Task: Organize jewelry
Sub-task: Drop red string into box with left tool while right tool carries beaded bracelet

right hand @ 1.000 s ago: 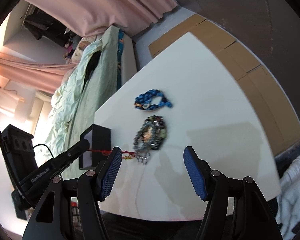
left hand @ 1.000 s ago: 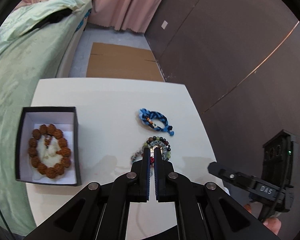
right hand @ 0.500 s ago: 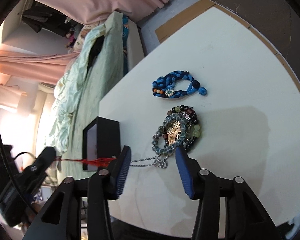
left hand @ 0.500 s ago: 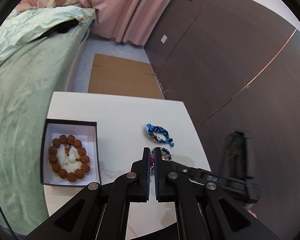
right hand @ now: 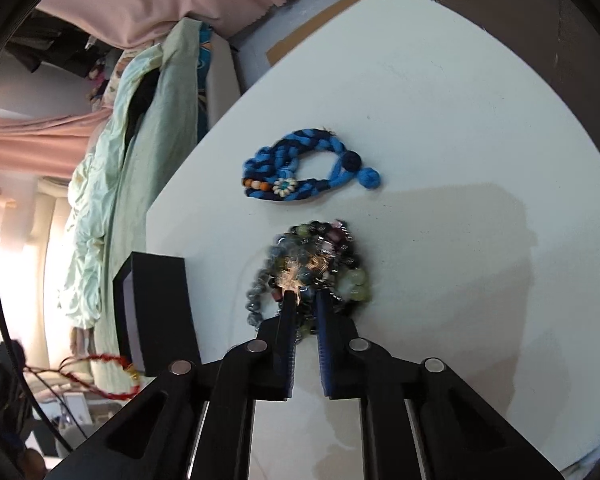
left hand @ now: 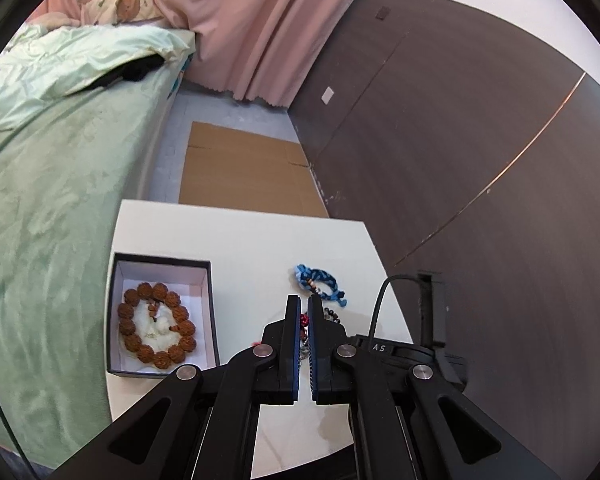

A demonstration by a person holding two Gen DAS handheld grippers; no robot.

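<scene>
My left gripper point(left hand: 304, 308) is shut on a red string bracelet point(left hand: 303, 319) and holds it above the white table point(left hand: 240, 248); the red loop also shows hanging in the right wrist view point(right hand: 100, 376). My right gripper point(right hand: 304, 298) is nearly shut over a pile of beaded bracelets point(right hand: 312, 264), its tips at the pile's near edge. A blue braided bracelet point(right hand: 300, 174) lies beyond the pile, also in the left wrist view point(left hand: 318, 282). A black box point(left hand: 160, 312) holds a brown bead bracelet point(left hand: 156, 330); it also shows in the right wrist view point(right hand: 160, 312).
A green bed point(left hand: 52, 184) runs along the table's left side. A dark wall point(left hand: 480, 160) stands on the right. Flat cardboard point(left hand: 244, 172) lies on the floor beyond the table. A pink curtain point(left hand: 252, 28) hangs at the back.
My left gripper has risen with the red string bracelet, pulling it off the pile. My right gripper has closed from wide open and moved down onto the beaded pile.
</scene>
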